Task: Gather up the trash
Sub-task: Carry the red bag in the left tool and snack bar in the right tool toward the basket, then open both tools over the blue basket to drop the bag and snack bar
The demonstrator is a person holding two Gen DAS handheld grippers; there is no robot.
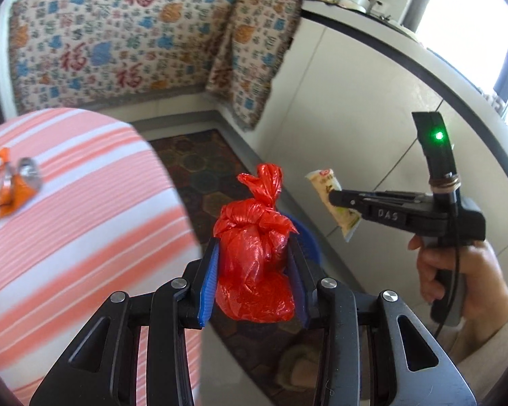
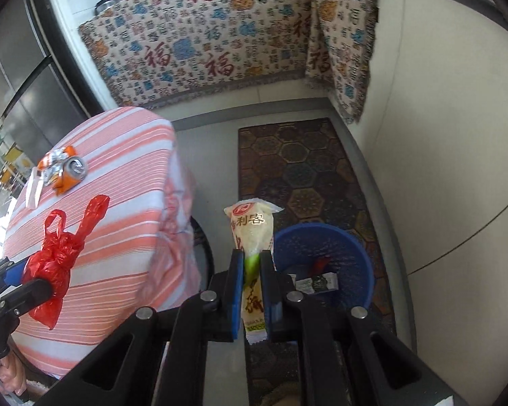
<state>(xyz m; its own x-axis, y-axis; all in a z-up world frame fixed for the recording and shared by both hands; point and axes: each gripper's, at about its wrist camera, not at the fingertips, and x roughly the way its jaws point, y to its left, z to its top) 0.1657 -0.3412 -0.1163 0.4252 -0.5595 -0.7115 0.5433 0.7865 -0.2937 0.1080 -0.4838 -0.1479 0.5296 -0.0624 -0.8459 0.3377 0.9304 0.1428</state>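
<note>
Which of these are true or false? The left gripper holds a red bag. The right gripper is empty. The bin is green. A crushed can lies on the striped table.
1. The left gripper holds a knotted red bag: true.
2. The right gripper is empty: false, it is shut on a pale snack wrapper.
3. The bin is green: false, the basket on the floor is blue and already has some scraps in it.
4. A crushed can lies on the striped table: true.

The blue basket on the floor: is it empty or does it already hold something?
Not empty. The blue basket already holds a small dark wrapper and a red scrap at its bottom.
</note>
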